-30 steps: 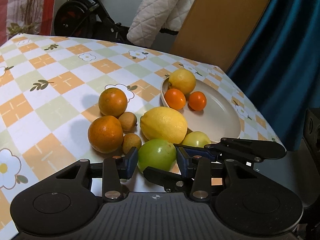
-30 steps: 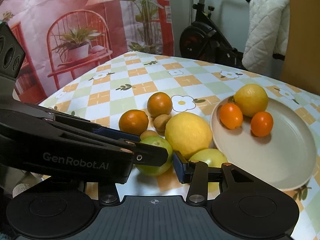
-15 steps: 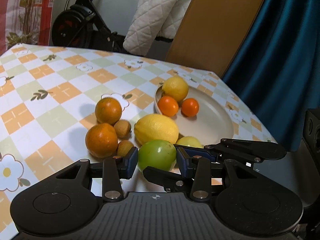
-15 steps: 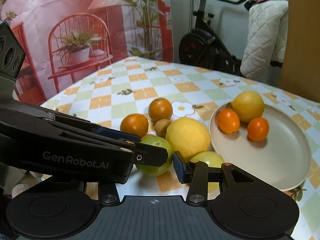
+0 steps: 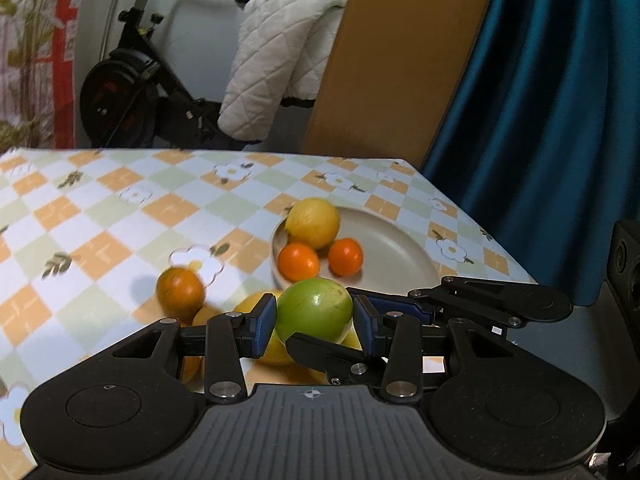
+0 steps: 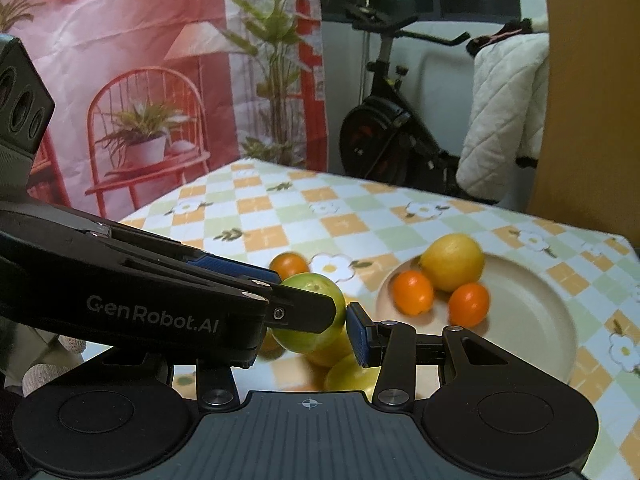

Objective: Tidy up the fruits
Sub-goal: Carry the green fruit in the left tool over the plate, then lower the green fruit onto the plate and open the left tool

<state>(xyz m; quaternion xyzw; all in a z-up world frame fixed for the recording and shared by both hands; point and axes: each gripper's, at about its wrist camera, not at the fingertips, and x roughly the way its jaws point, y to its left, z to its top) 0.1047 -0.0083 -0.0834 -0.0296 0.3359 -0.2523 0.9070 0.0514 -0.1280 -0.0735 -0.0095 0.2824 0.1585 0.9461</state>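
Note:
My left gripper is shut on a green round fruit and holds it lifted above the table. The same fruit shows in the right wrist view, between the left gripper's fingers. My right gripper is open and empty just beside it. A beige plate holds a lemon and two small oranges. On the tablecloth lie an orange, a large lemon and a pale green fruit, partly hidden by the grippers.
The table has a checked flower cloth; its right edge runs by a blue curtain. An exercise bike with a white quilt and a wooden board stand behind the table.
The left gripper has risen with the green fruit off the table and tilted up. The right gripper rose with it. The fruits on the table sit lower in view.

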